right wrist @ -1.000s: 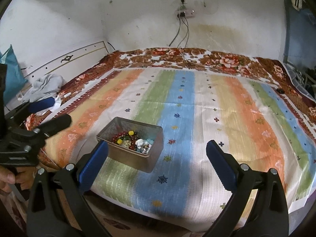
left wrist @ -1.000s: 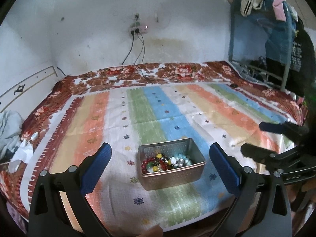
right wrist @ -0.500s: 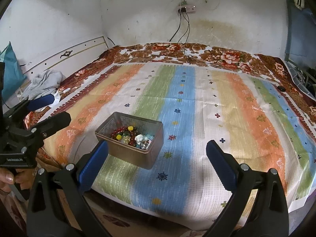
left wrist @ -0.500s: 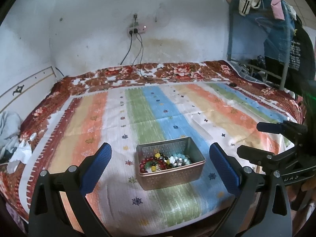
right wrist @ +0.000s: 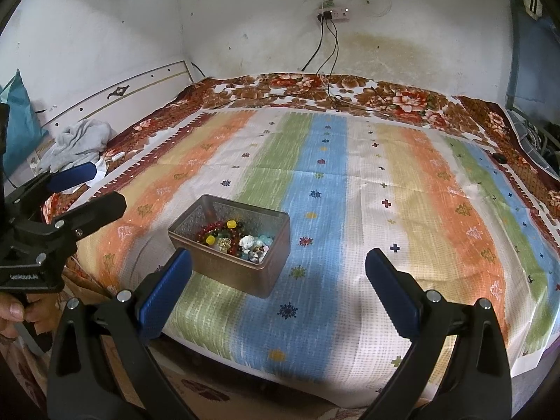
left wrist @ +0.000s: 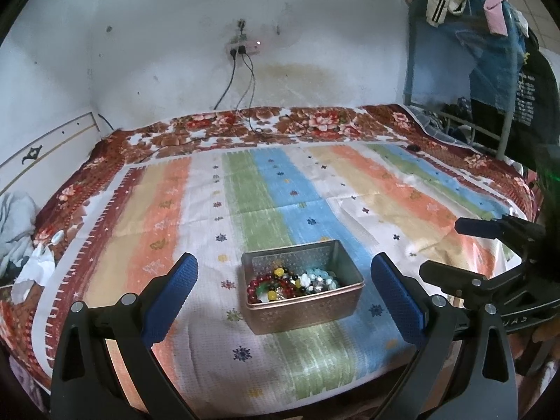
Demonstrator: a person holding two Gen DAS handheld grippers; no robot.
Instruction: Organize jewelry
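Jewelry (left wrist: pixel 292 282), a heap of round beads in red, yellow, green, white and pale blue, fills one rectangular metal tin (left wrist: pixel 303 300) with rounded corners and a fine embossed pattern on its walls. From the left wrist view the tin sits on the bed (left wrist: pixel 196 210) close to its near edge, roughly midway along that edge, and lies ahead of and between the two blue-padded fingers of the left gripper (left wrist: pixel 284 287), which are spread wide and hold nothing. The right gripper (left wrist: pixel 465 245) shows at the right side of this view, off the bed's near right corner, fingers also parted and empty.

From the right wrist view the same single tin (right wrist: pixel 241 262) lies ahead and to the left, nearer the left finger than the right, untouched; the beads (right wrist: pixel 234 239) are piled toward its right end. The right gripper's (right wrist: pixel 278 287) ribbed blue fingers are spread apart. The left gripper (right wrist: pixel 75 190) hangs over the bed's near left edge, open. A woven striped cloth (right wrist: pixel 402 192) covers the bed.
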